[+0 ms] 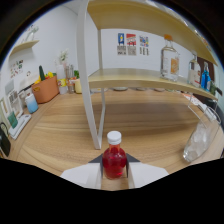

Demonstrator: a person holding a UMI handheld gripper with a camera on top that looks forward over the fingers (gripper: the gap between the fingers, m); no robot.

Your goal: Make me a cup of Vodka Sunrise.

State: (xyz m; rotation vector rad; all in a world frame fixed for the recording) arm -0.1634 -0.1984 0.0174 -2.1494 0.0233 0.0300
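Item held: small bottle (114,159) of red liquid with a white cap, upright, standing between the two fingers of the gripper (114,172); both pale fingers press against its sides, so the tongs are clamped on it. Surface beyond the fingers: wooden table (60,135), light grain, running back to a white wall. Fixture: white-framed shelf unit (91,75) with pale wooden boards, its front post rising just beyond the bottle. On the middle shelf board, to the right: clear glass bottle (170,59) with an orange label and tan stopper, upright; further right, a blue bottle (205,77) beside other bottles too small to tell apart. On the table below the shelf's right end: clear glass container (196,142), contents unclear. Far left of the table: orange-brown pot (46,89) holding green and yellow items; a light blue cup (31,104) near it; several small jars (70,86) beside the pot against the wall. Wall behind the shelf: three small posters (133,44) in a row. Upper left: a small wall shelf (25,46).
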